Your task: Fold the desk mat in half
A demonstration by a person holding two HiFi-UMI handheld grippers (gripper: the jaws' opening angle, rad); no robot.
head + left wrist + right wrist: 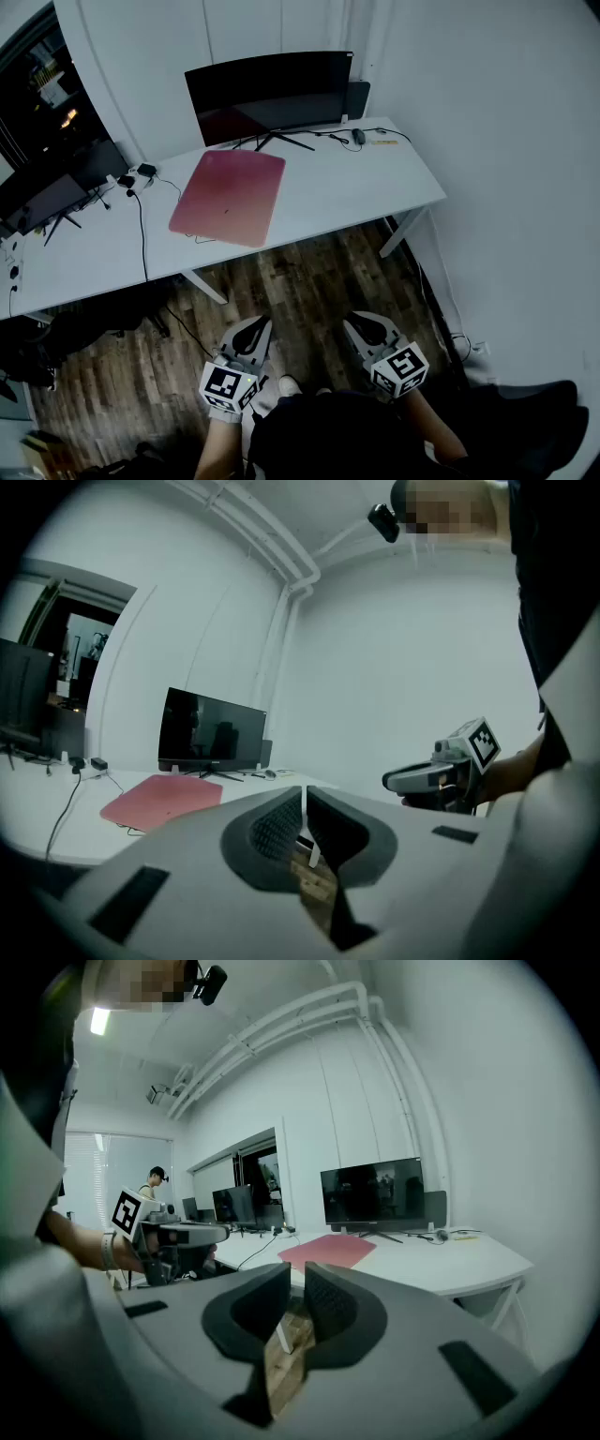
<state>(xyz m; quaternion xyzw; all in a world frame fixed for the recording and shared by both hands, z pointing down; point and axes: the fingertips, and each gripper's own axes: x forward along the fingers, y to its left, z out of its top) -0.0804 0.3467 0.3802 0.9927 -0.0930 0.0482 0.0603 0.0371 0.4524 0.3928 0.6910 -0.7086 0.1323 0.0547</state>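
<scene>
Left gripper (255, 324) pinched tight, right gripper (362, 324) nearly so, both empty, well back from the pink desk mat (230, 195) lying flat, possibly folded, on the desk (375, 183).

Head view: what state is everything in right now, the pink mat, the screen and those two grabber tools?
desk mat: lying flat on the desk, nothing touching it
monitor: upright, screen dark
left gripper: jaws shut, empty, held over the floor short of the desk
right gripper: jaws shut, empty, held over the floor short of the desk
</scene>
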